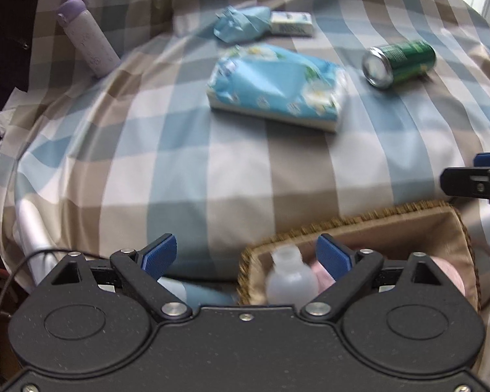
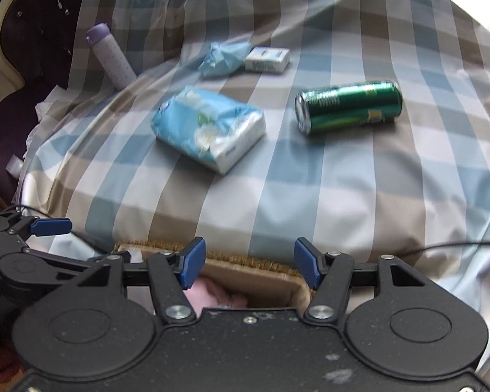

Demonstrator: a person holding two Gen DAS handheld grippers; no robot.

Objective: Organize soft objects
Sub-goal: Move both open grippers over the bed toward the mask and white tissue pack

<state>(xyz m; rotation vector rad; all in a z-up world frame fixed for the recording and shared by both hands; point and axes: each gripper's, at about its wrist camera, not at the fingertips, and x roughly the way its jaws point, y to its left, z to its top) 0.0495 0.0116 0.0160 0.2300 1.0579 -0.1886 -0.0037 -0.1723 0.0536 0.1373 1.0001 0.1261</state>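
Lying across a checked bedspread point(image 2: 277, 196) are the things being sorted, described from its left edge to its right. Leaning against the bedding at the far left edge is a lilac bottle point(image 2: 111, 57). Toward the middle, a crumpled blue bag point(image 2: 223, 57) is touching a small white box point(image 2: 268, 59), and nearer sits a soft tissue pack point(image 2: 209, 127), likely the next soft item to collect. A green can point(image 2: 349, 106) is lying on its side toward the right. At the near edge a woven basket point(image 1: 343, 225) is holding a clear plastic bottle point(image 1: 290, 277) and something pink point(image 2: 219, 297). The left gripper point(image 1: 245, 254) and right gripper point(image 2: 250, 261) are both hovering over the basket, jaws spread apart and gripping nothing.
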